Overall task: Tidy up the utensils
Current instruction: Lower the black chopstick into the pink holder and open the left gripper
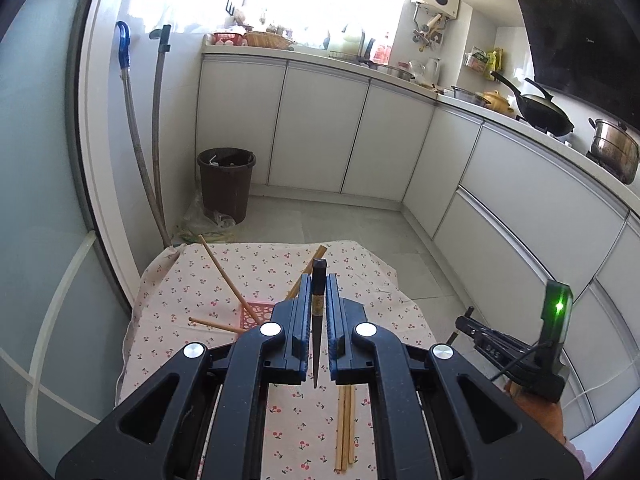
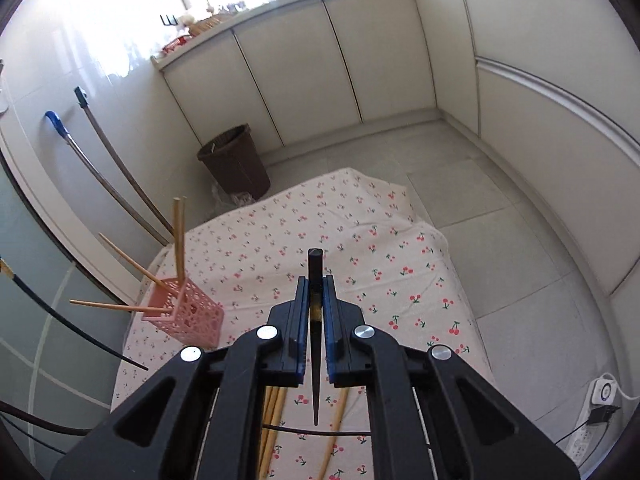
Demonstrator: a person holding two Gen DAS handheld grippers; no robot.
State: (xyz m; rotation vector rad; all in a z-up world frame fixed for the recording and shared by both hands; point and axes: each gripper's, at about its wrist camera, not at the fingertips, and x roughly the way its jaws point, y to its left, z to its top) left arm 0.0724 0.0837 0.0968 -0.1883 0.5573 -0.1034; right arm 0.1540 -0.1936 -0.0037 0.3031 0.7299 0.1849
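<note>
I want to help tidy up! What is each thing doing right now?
Left gripper: shut on a black chopstick.
Right gripper: shut on a black chopstick.
Pink holder: upright, wooden chopsticks leaning in it.
Loose chopsticks: flat on the cloth.
Bin: upright, open.
</note>
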